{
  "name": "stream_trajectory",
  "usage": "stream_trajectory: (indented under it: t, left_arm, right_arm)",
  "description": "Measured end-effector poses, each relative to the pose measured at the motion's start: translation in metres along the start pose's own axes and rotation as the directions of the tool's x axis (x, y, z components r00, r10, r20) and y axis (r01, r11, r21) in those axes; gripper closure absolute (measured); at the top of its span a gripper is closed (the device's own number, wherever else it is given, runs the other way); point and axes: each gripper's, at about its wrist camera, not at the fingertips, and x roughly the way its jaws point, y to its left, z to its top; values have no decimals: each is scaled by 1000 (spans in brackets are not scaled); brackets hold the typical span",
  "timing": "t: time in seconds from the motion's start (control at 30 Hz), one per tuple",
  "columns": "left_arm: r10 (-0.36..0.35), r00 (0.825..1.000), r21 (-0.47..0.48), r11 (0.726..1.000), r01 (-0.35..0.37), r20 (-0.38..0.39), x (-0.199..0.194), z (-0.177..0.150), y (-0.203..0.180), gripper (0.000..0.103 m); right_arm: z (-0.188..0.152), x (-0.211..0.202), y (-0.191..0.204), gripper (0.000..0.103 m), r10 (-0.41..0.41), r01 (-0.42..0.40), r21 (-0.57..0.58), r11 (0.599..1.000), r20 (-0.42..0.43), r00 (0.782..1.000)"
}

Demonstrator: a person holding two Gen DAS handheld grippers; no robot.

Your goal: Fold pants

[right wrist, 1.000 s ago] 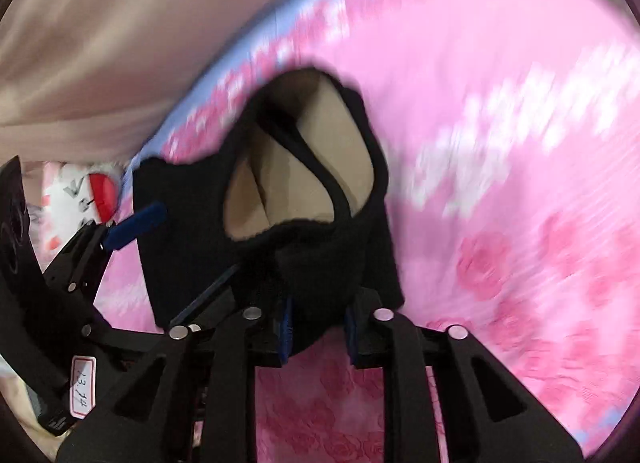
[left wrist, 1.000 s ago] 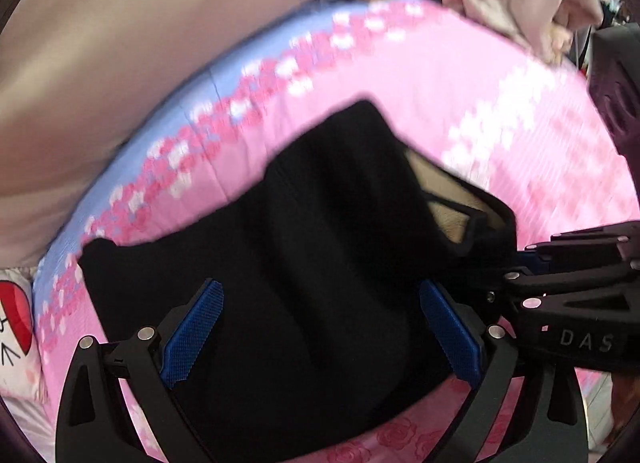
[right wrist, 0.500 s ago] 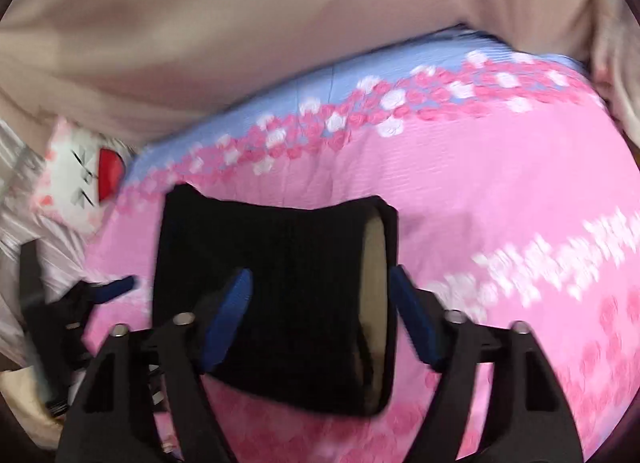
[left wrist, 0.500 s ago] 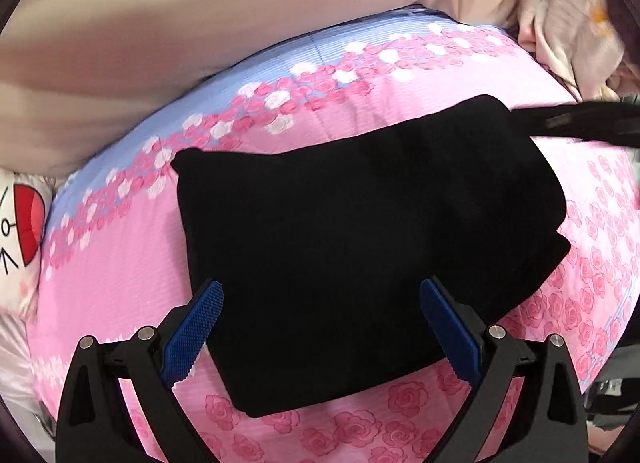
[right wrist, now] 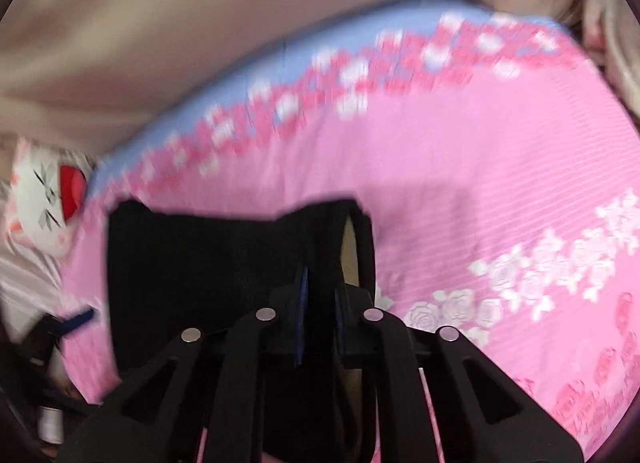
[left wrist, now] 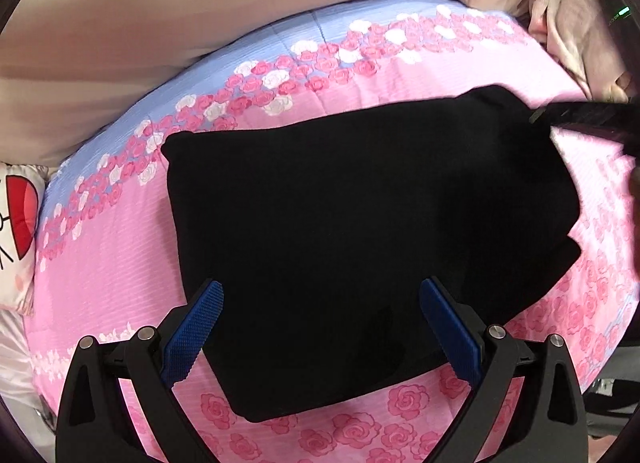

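The black pants (left wrist: 360, 223) lie folded into a compact rectangle on the pink rose-print bedspread (left wrist: 120, 255). My left gripper (left wrist: 320, 327) is open and empty, hovering above the near edge of the bundle. In the right wrist view the pants (right wrist: 208, 263) lie at centre left, with a tan inner lining (right wrist: 350, 247) showing at their right end. My right gripper (right wrist: 320, 303) has its jaws nearly together over that right end; the blur hides whether cloth is pinched. Its fingers also show in the left wrist view (left wrist: 580, 119).
A beige curtain or wall (left wrist: 200, 23) runs behind the bed. A white cartoon-face pillow (left wrist: 20, 215) lies at the left edge. Crumpled pale cloth (left wrist: 568, 23) sits at the far right. The bedspread's blue band (left wrist: 280, 47) borders the far side.
The right gripper let go of the pants end, opened, then closed its jaws again over the right end. The pants dropped flat into a folded rectangle. The left gripper pulled back.
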Motion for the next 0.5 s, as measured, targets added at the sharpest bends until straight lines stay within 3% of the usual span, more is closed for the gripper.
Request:
stream_trajectory:
  t: [0.07, 0.17, 0.27, 0.37, 0.4, 0.5]
  left_arm:
    - [-2, 1000, 0, 1000, 2, -13, 5, 0, -1, 6]
    - [2, 1000, 4, 1000, -2, -24, 10, 0, -3, 6]
    - [11, 999, 7, 1000, -11, -39, 14, 2, -6, 6]
    - [22, 999, 14, 1000, -21, -35, 13, 2, -7, 6]
    - [28, 999, 14, 1000, -27, -38, 14, 1, -7, 6]
    - [34, 998, -10, 999, -34, -50, 14, -4, -2, 6]
  right_arm:
    - [-1, -15, 9, 92, 38, -38, -14, 999, 15, 999]
    - [-3, -8, 41, 92, 81, -85, -120, 989, -42, 996]
    - [-2, 27, 57, 92, 23, -37, -209, 977, -69, 997]
    - [2, 62, 14, 98, -79, 67, -129, 989, -93, 992]
    - [1, 68, -3, 103, -61, 53, -74, 996, -108, 992]
    - [9, 49, -11, 103, 13, -11, 16, 1000, -107, 994]
